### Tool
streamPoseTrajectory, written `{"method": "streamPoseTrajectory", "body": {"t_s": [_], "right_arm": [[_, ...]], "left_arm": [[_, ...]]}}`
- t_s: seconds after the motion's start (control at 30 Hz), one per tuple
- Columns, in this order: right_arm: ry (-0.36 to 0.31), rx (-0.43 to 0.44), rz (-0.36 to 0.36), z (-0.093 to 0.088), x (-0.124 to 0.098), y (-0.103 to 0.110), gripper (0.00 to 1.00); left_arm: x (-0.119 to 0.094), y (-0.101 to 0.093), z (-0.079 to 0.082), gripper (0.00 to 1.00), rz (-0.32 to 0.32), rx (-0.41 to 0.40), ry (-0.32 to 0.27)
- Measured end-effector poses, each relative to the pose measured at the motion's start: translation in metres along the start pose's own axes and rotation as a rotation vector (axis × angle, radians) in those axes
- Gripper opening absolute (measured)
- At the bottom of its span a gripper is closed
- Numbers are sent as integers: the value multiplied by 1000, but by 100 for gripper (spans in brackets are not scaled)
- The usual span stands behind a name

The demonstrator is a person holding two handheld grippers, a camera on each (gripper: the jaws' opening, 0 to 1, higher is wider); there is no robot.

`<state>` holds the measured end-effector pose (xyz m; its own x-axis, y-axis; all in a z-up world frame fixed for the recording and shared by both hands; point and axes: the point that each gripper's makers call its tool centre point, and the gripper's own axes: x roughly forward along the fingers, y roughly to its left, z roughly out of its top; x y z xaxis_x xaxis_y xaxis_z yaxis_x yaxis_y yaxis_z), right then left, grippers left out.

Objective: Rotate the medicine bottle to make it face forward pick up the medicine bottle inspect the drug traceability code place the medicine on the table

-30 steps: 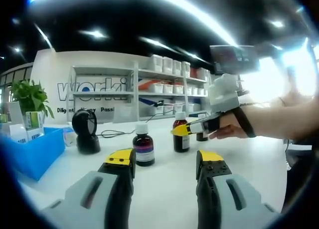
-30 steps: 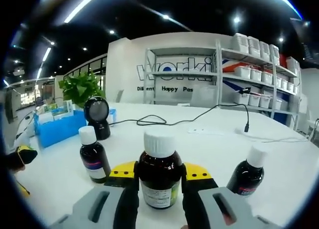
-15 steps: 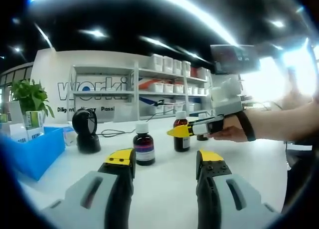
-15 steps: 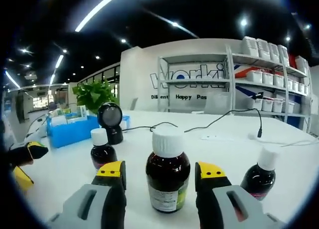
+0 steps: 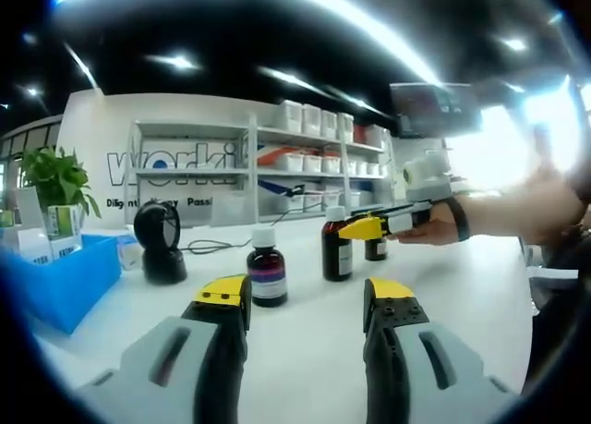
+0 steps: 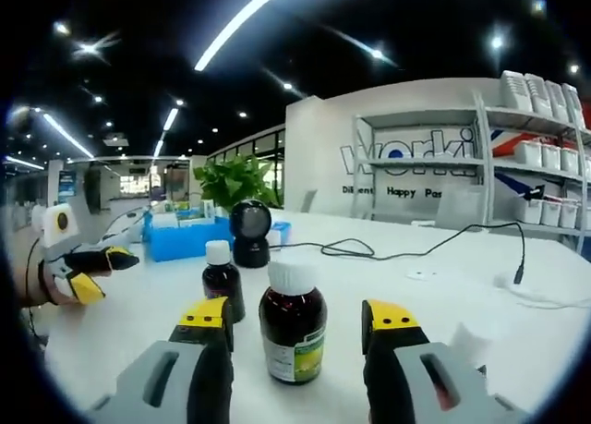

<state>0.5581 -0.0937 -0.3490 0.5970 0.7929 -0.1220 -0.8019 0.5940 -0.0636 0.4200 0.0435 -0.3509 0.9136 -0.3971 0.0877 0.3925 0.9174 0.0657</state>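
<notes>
Since a second ago the right gripper [image 6: 295, 327] has let go of the medicine bottle [image 6: 293, 324] and drawn back a little; its jaws now stand apart on either side of the bottle without touching it. The bottle stands upright on the white tabletop [image 6: 434, 299], its label turned toward the camera, probably left so after the turn and ready for pick-up. The label print is too small to read. A second bottle [image 6: 223, 278] stands just behind it to the left, near the black scanner [image 6: 250, 233]. The left gripper [image 5: 305, 318] waits with jaws apart and empty over the tabletop. The back wall [image 6: 406, 161] reads "worki" and "Happy".
</notes>
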Motion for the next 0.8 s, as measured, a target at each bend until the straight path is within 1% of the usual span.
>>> {"method": "streamPoseTrajectory", "body": {"t_s": [0.1, 0.17, 0.27, 0.3, 0.4, 0.5, 0.57, 0.63, 0.73, 0.77, 0.8], "right_arm": [[22, -47, 28, -2, -1, 1, 50], [24, -68, 38, -2, -2, 0, 48], [12, -54, 62, 0, -2, 0, 46], [8, -40, 80, -1, -2, 0, 46], [6, -37, 102, -1, -1, 4, 46], [-9, -28, 125, 5, 3, 9, 45], [-12, -34, 137, 7, 6, 12, 44], [3, -53, 143, 5, 10, 14, 43], [10, -65, 150, 5, 12, 12, 39], [2, -48, 161, 8, 12, 12, 37], [-9, -3, 167, 10, 13, 12, 35]], "left_arm": [[0, 0, 0, 40, 0, -1, -2], [0, 0, -1, 40, 0, -1, 4], [2, -1, -4, 40, -4, 2, 18], [2, -1, -4, 40, -5, 2, 20], [2, 1, -4, 40, 5, -4, 19], [2, 3, -5, 40, 11, -11, 21], [2, 3, -4, 40, 11, -10, 19], [1, 3, -4, 40, 9, -6, 18], [1, 3, -3, 40, 6, -10, 15], [1, 2, -3, 40, 5, -11, 14], [1, 2, -3, 40, 3, -10, 13]]}}
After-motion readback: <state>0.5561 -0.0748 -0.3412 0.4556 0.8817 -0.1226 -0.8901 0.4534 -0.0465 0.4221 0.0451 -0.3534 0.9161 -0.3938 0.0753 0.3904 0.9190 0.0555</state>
